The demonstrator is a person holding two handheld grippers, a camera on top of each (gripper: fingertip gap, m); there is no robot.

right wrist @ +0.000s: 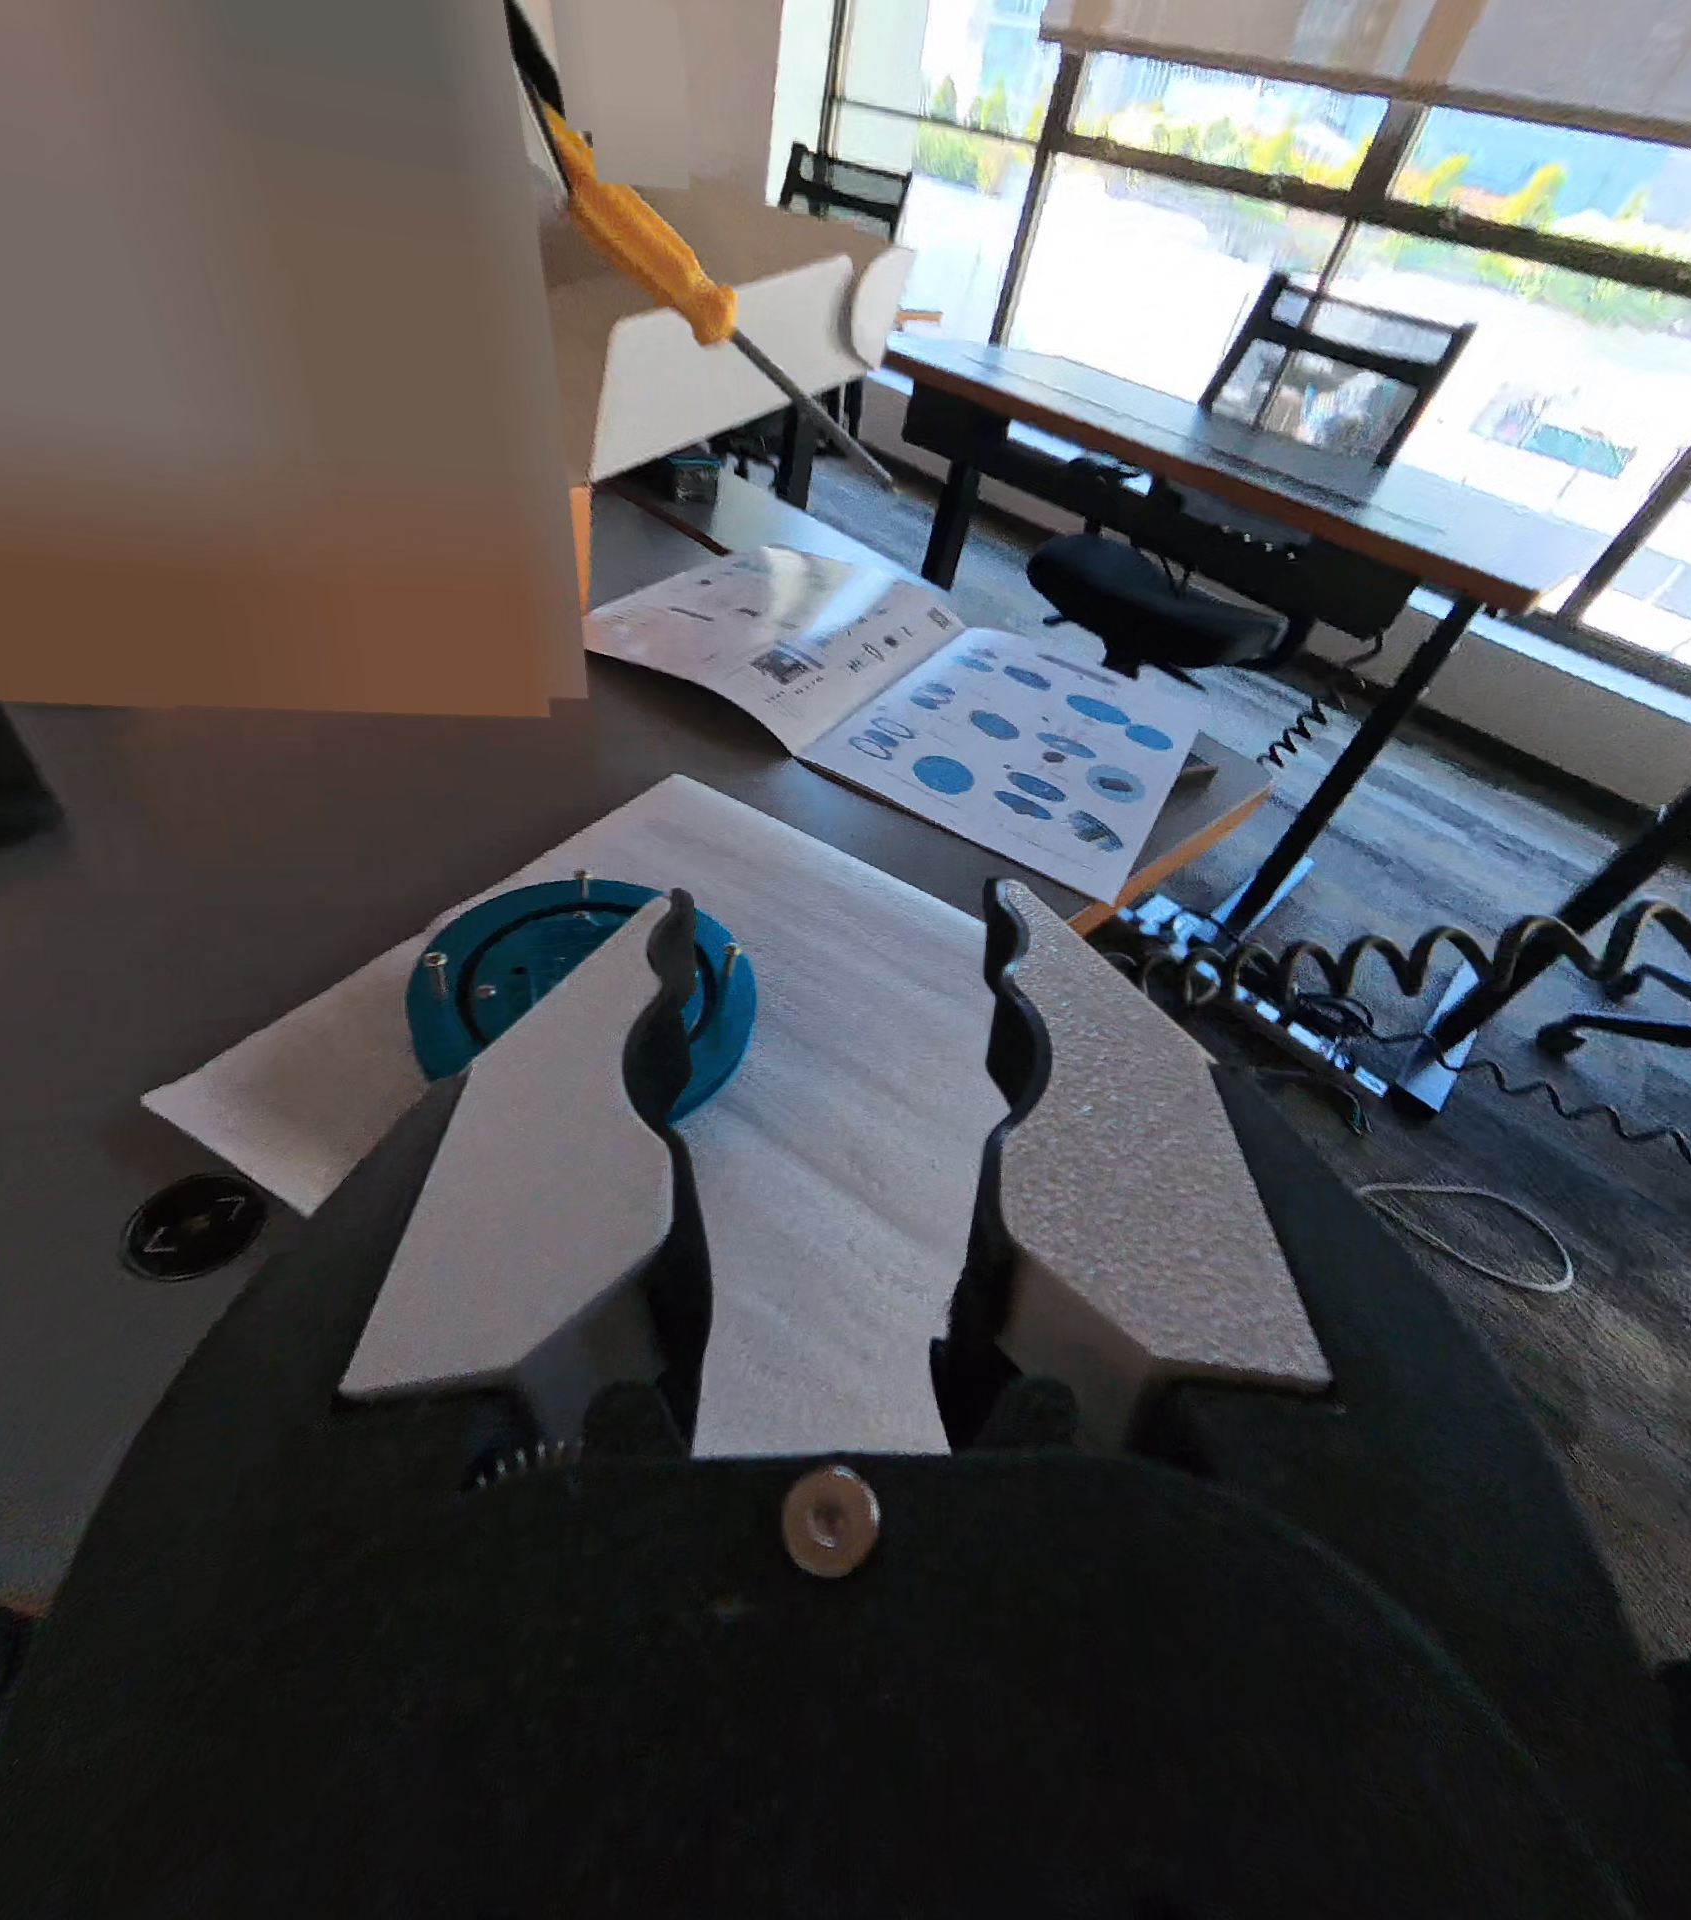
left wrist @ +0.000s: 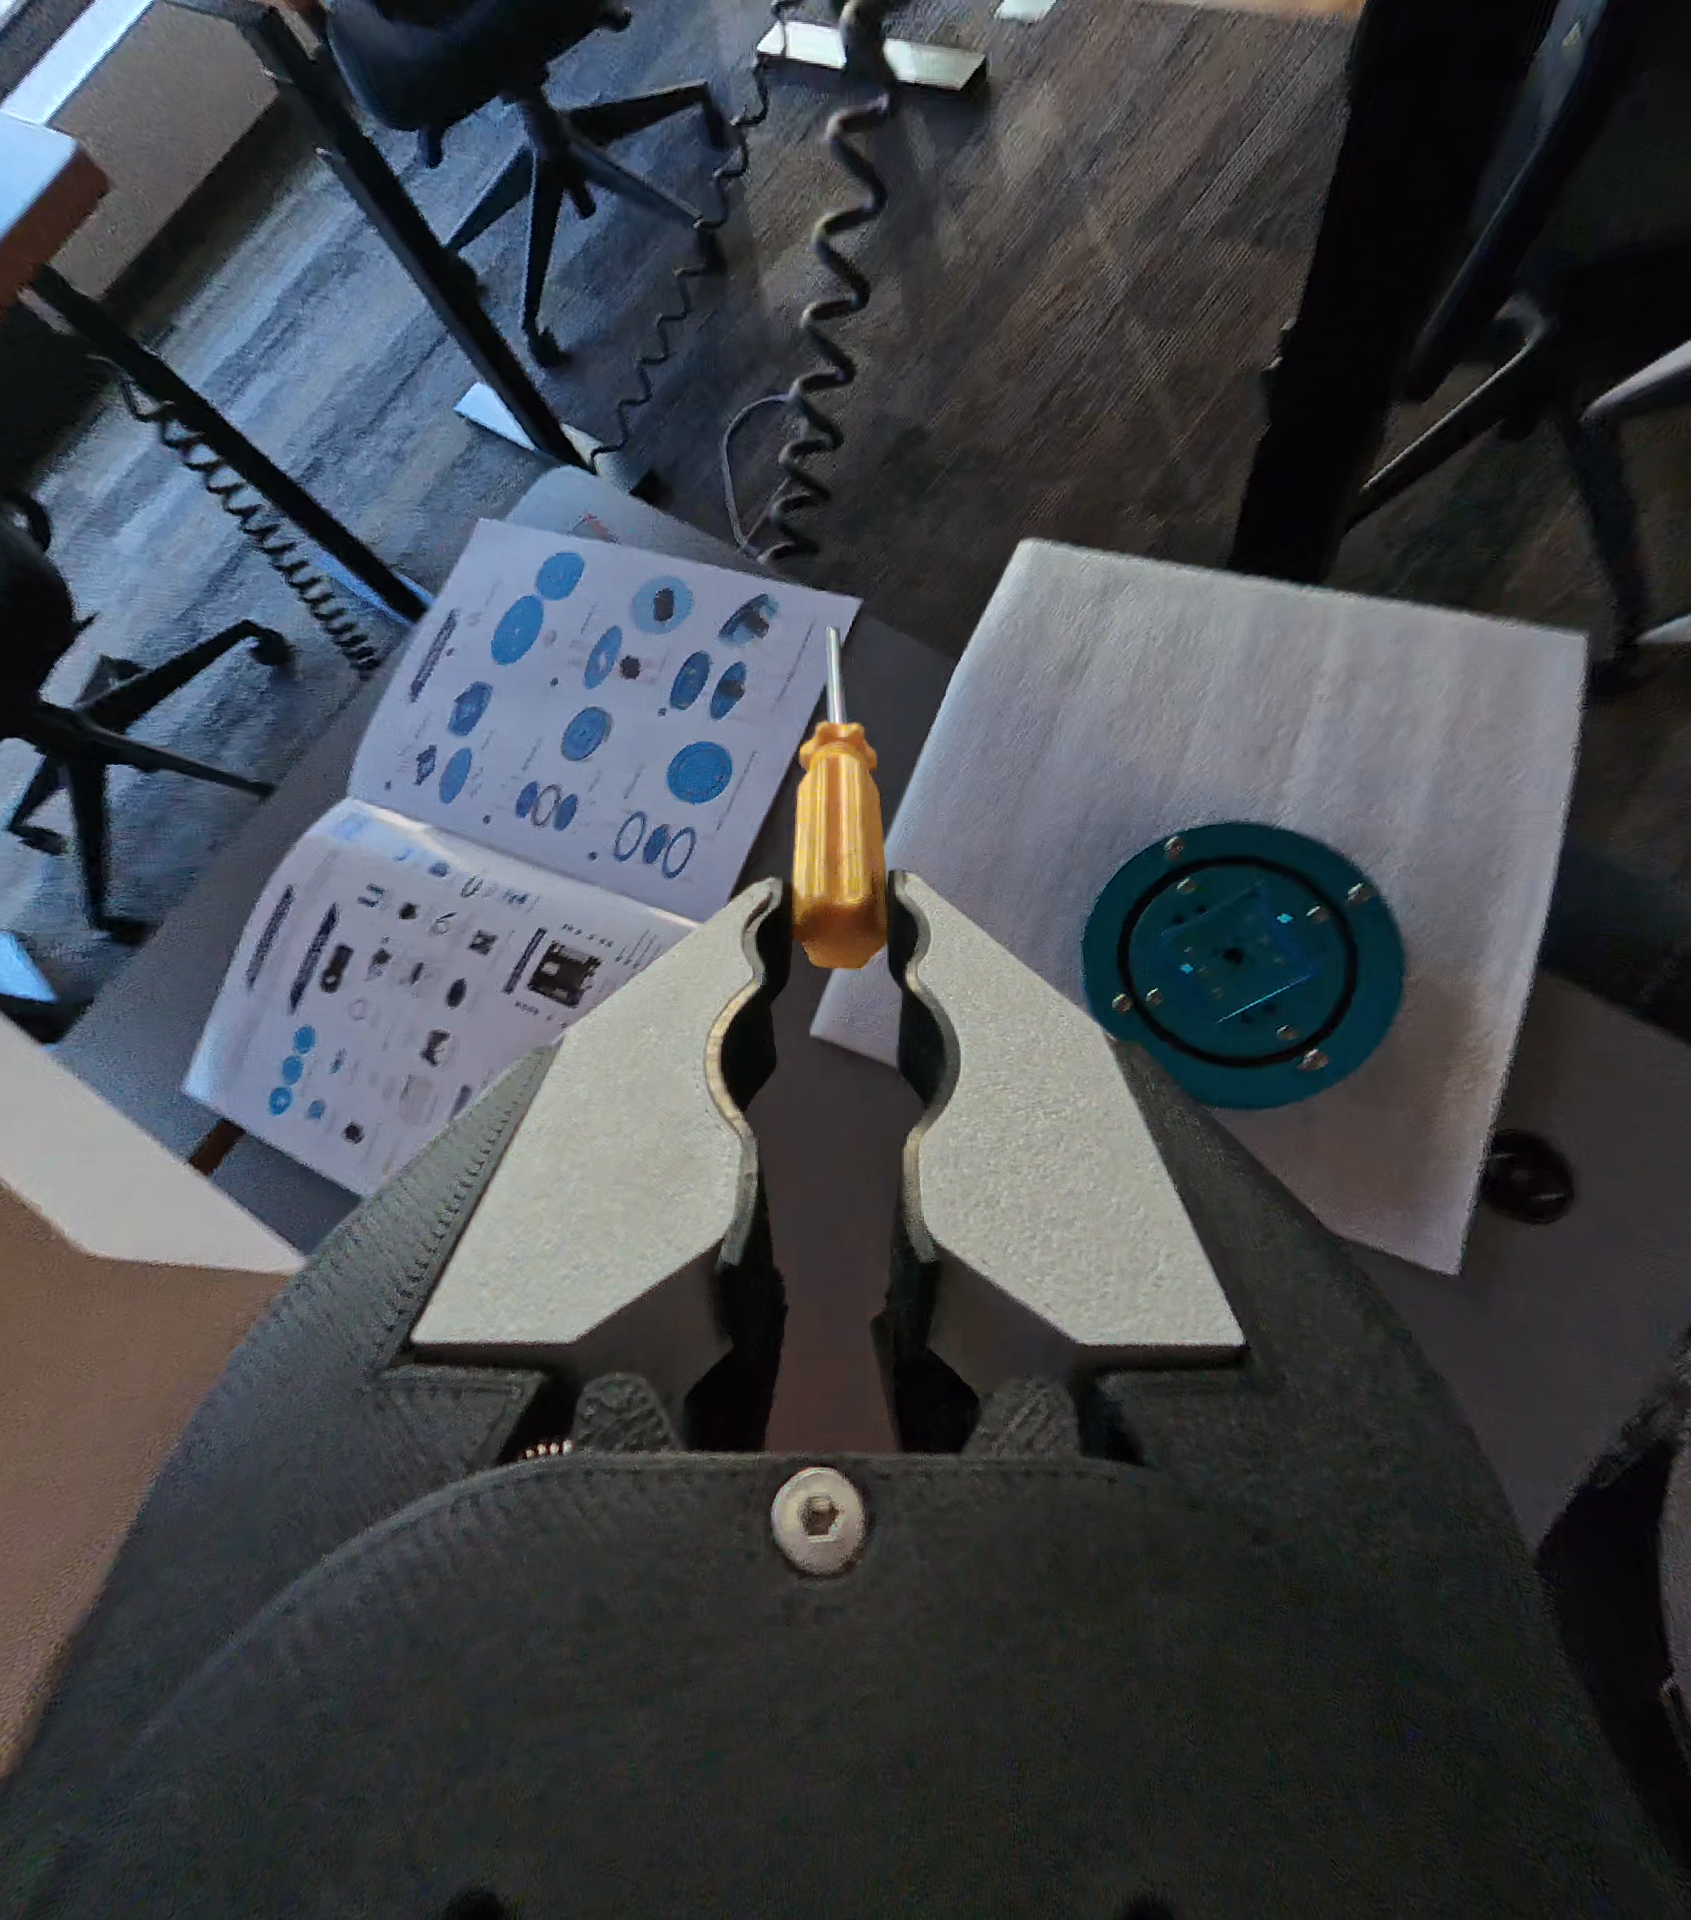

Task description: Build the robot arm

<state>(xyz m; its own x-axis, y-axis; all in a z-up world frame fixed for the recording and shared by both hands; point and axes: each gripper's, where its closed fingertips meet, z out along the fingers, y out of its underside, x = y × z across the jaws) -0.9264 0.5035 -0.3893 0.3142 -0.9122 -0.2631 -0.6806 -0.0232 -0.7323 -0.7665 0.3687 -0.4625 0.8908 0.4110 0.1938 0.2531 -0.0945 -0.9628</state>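
Sunlit windows [right wrist: 1340, 260], grey carpet [left wrist: 976, 343] — desks [right wrist: 1184, 447] and black office chairs [left wrist: 529, 135].

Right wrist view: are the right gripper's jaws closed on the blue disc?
No: the right gripper has its jaws spread wide and empty above the white foam sheet, with the blue disc off to one side.

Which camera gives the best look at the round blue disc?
The left wrist view: the blue disc lies whole and unobstructed on the white foam sheet. In the right wrist view, a finger of the open right gripper covers part of it.
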